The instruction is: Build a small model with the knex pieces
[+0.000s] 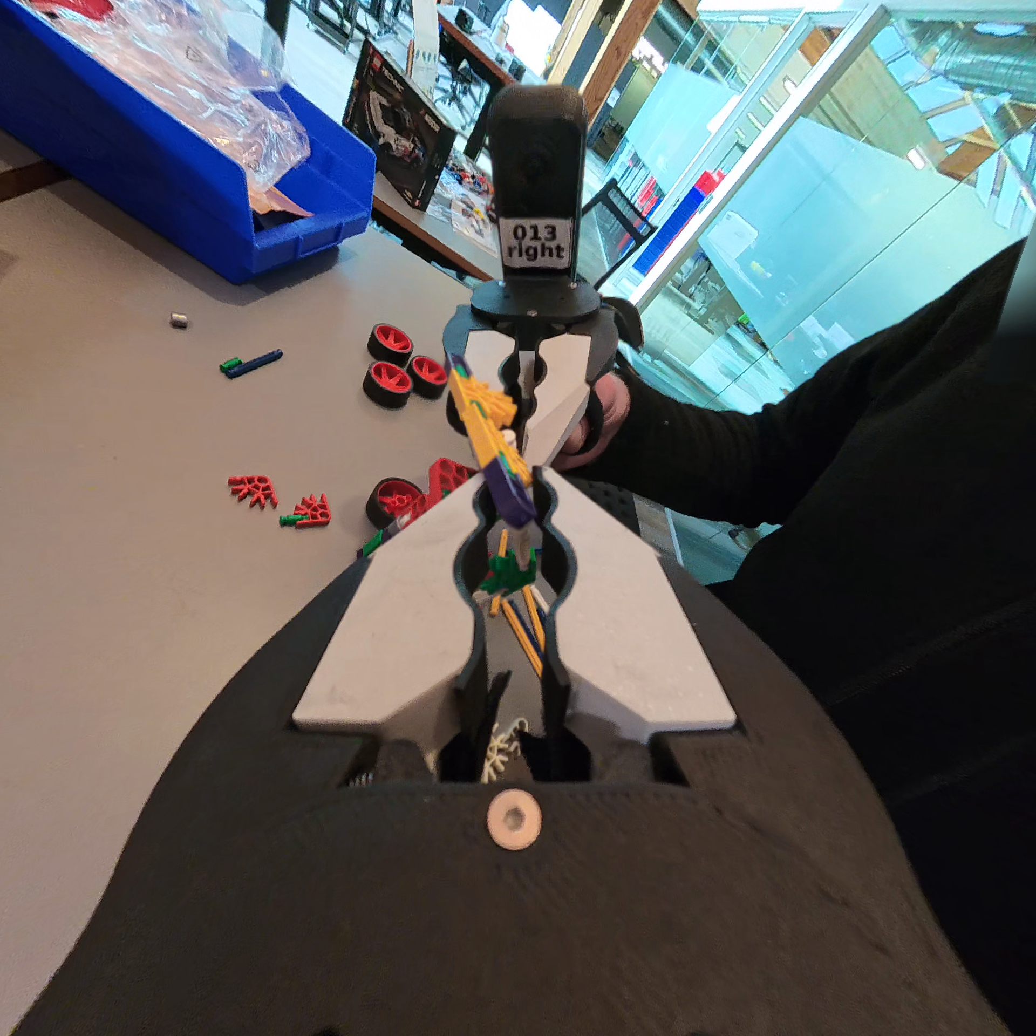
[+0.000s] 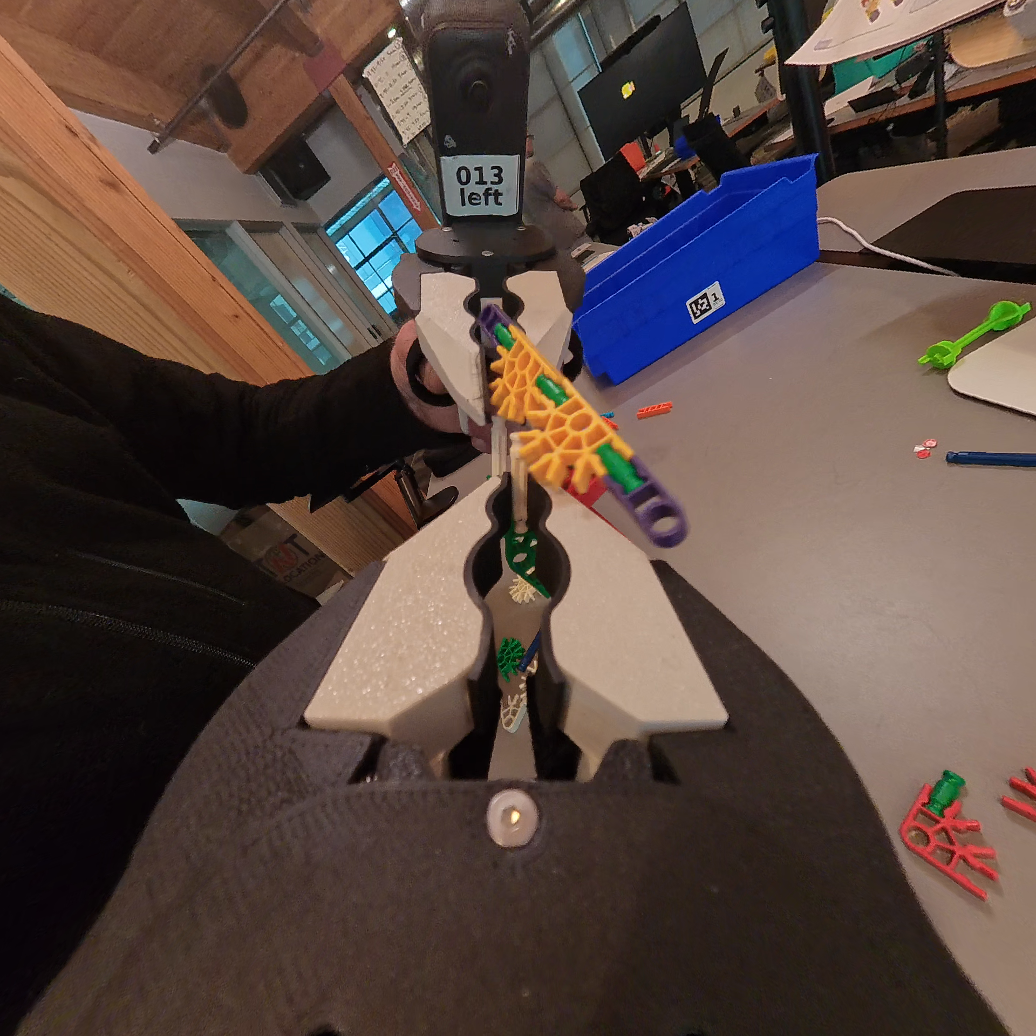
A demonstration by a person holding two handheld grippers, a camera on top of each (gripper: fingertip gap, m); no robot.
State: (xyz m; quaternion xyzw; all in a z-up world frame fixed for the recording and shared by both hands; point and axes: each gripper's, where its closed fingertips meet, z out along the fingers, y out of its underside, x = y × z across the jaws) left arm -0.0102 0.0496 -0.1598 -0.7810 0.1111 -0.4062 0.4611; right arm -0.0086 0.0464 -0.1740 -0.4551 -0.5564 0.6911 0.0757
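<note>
- A toy assembly (image 2: pixel 566 415) of yellow snowflake-shaped connectors, green rods and purple end links hangs in the air above the counter (image 1: pixel 140 588), slanting between the two grippers, which face each other tip to tip.
- The left gripper (image 1: pixel 513 493) is nearly closed, its fingertips pinched on one purple end of the assembly; in the right wrist view that gripper appears farther off, clamped near the upper end of the piece.
- The right gripper (image 2: pixel 518 488) is narrowed to a slim gap, with a thin white rod at its tips that joins the assembly; whether it truly grips the rod cannot be told.
- A hand in a black sleeve (image 1: pixel 605 415) holds the right gripper's handle.
- On the counter below lie loose red connectors (image 1: pixel 255 489), black wheels with red hubs (image 1: pixel 391 345), and a dark blue rod (image 1: pixel 255 363).
- A blue bin (image 1: pixel 185 168) holding crumpled clear plastic stands at the counter's far edge.
- A bright green tool (image 2: pixel 972 339) lies well apart, near the far right of the right wrist view.
</note>
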